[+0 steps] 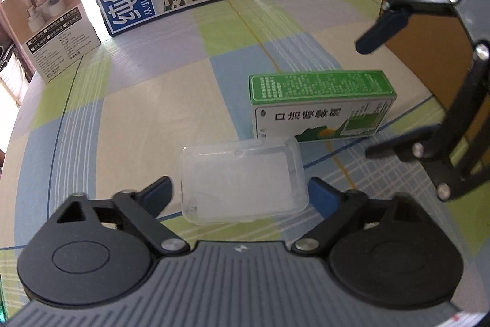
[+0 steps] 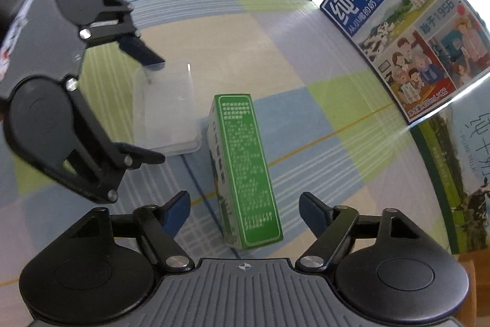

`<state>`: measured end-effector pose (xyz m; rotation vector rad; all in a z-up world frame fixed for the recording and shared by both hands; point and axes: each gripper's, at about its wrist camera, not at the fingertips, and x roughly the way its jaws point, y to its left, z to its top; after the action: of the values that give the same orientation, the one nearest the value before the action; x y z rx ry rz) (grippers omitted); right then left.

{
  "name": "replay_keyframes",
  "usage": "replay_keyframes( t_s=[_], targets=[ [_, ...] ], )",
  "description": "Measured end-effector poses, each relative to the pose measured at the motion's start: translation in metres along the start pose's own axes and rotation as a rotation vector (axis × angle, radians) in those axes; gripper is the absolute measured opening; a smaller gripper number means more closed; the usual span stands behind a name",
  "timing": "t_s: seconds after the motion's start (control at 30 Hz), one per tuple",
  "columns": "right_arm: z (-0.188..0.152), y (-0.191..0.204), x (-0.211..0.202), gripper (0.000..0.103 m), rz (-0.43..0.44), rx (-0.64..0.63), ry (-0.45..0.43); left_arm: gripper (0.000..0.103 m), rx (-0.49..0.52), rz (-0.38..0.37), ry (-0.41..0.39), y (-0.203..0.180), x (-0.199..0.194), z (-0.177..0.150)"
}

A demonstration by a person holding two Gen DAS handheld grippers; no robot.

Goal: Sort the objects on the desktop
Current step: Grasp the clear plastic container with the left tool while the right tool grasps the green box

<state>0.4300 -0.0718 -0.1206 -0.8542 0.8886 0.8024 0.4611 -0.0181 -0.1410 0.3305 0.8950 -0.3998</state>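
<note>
Left gripper (image 1: pixel 242 192) straddles the clear plastic case (image 1: pixel 243 181), jaws apart, not yet pinching. Right gripper (image 2: pixel 245 210) brackets the green box (image 2: pixel 245 170) on the table (image 1: pixel 137 112), also unclamped. Risk: that slick case could squirt out if pinched off-centre.

Clear case (image 1: pixel 243 180): translucent plastic, rounded corners, lid shut, flat on the checked surface (image 1: pixel 147 112). Green box (image 1: pixel 321 109): green-and-white carton, printed text, lying on a long side just beside the case, seemingly apart.
</note>
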Motion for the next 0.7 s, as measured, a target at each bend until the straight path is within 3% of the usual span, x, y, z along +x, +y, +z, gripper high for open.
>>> replay_keyframes(
  t_s=[0.1, 0.13, 0.27, 0.53, 0.7],
  targets=[
    [0.003, -0.003, 0.008, 0.054, -0.017, 0.028, 0.026, 0.084, -0.001, -0.001, 0.002, 0.002, 0.0, -0.002],
    [0.003, -0.003, 0.009, 0.042, -0.02, 0.033, 0.035, 0.083, -0.002, -0.001, 0.001, 0.002, 0.0, -0.003],
    [0.002, 0.002, 0.004, 0.028, -0.016, 0.048, 0.042, 0.083, 0.011, -0.003, -0.002, 0.002, -0.006, -0.009],
    [-0.011, 0.021, -0.027, 0.027, 0.027, 0.269, 0.059, 0.083, 0.058, -0.021, 0.015, -0.01, -0.028, -0.023],
    [-0.036, 0.057, -0.064, 0.027, 0.07, 0.386, 0.028, 0.083, 0.103, -0.054, 0.034, -0.026, -0.054, -0.038]
  ],
)
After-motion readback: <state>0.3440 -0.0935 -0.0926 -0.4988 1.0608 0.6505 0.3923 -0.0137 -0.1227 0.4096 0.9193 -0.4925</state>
